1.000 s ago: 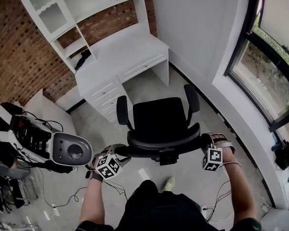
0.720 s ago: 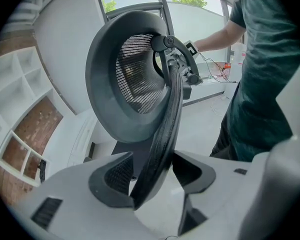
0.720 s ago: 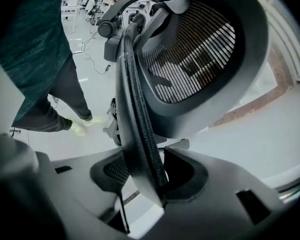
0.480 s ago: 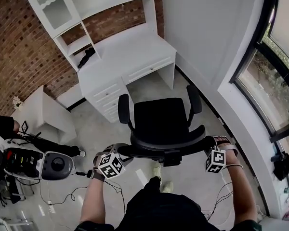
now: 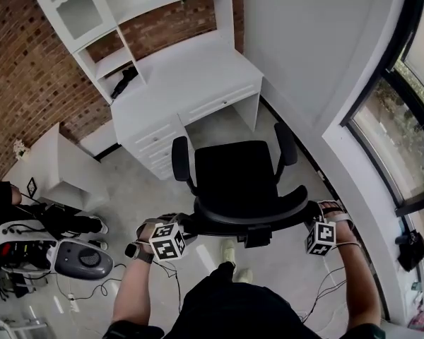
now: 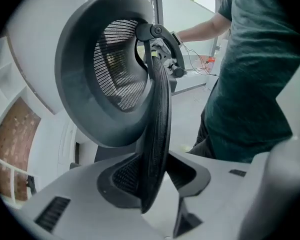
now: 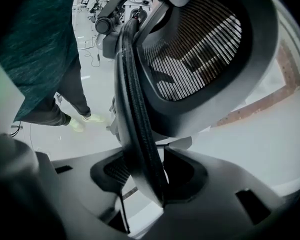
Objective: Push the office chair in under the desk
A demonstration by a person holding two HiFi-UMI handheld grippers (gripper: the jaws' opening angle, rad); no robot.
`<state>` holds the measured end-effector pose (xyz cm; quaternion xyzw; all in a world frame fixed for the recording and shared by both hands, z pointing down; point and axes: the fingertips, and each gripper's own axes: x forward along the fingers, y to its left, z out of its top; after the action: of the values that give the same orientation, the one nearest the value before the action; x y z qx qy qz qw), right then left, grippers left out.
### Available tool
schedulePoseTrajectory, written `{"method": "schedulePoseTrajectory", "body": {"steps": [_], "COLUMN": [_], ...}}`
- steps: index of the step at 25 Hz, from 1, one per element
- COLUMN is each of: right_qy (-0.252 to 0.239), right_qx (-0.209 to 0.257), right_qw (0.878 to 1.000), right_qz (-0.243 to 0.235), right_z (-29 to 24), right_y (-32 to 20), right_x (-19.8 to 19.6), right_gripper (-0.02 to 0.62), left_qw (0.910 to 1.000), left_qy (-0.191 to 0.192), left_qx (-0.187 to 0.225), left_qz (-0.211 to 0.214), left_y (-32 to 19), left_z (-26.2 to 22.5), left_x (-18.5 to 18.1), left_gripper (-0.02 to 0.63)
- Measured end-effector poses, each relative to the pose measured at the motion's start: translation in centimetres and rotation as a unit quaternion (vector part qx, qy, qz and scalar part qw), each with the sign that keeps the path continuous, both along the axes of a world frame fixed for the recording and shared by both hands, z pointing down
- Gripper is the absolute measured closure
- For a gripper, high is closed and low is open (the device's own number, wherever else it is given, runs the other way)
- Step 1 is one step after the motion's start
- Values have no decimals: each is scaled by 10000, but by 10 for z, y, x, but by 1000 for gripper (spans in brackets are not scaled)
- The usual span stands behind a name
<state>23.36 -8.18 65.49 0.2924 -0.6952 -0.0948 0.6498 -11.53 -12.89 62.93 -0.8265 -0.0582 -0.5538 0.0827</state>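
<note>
The black office chair stands on the floor facing the white desk, its seat in front of the knee gap and apart from it. My left gripper is at the left end of the curved backrest, my right gripper at the right end. In the left gripper view the backrest's rim runs between the jaws of the left gripper; they are closing and both pads meet it. In the right gripper view the right gripper is shut on the rim.
A drawer unit forms the desk's left side, with a hutch on top. A low white cabinet and a grey wheeled machine with cables sit at the left. A white wall and window run along the right.
My left gripper has come in against the backrest's left end and its jaws have narrowed onto the rim. The grey machine at the left has slid down in the view.
</note>
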Motion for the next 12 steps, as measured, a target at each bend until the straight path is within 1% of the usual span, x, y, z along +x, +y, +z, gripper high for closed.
{"method": "schedulePoseTrajectory", "body": {"steps": [2,4,5,7,9,10,12], "right_qy": [-18,-49,-57,-63,-64,-65,-78], "right_qx": [-51,-108,-107,-41,27,41,32], "right_qw": [10000,9999,9999,10000,10000,10000,10000], "right_qz": [-13,-4,2,11,6,-4,-12], "right_z": [2,4,5,3,4,5,7], "right_y": [-5,-7,-9,-18,-29,-34,-39], "right_x": [6,14,19,26,25,23,22], "right_gripper": [422,422,422,420,419,419,419], "left_qw": [9997,9995,9996,9992,9978,9975,9982], "left_qy": [-179,-253,-235,-147,-117,-158,-281], "left_qx": [-120,-171,-139,63,272,328,307], "left_qz": [122,42,-78,-364,-592,-599,-431], "left_y": [-2,-4,-8,-21,-33,-37,-39], "left_z": [2,4,5,4,4,5,9], "left_x": [6,14,19,26,24,21,19], "left_gripper": [456,458,445,423,399,401,433]}}
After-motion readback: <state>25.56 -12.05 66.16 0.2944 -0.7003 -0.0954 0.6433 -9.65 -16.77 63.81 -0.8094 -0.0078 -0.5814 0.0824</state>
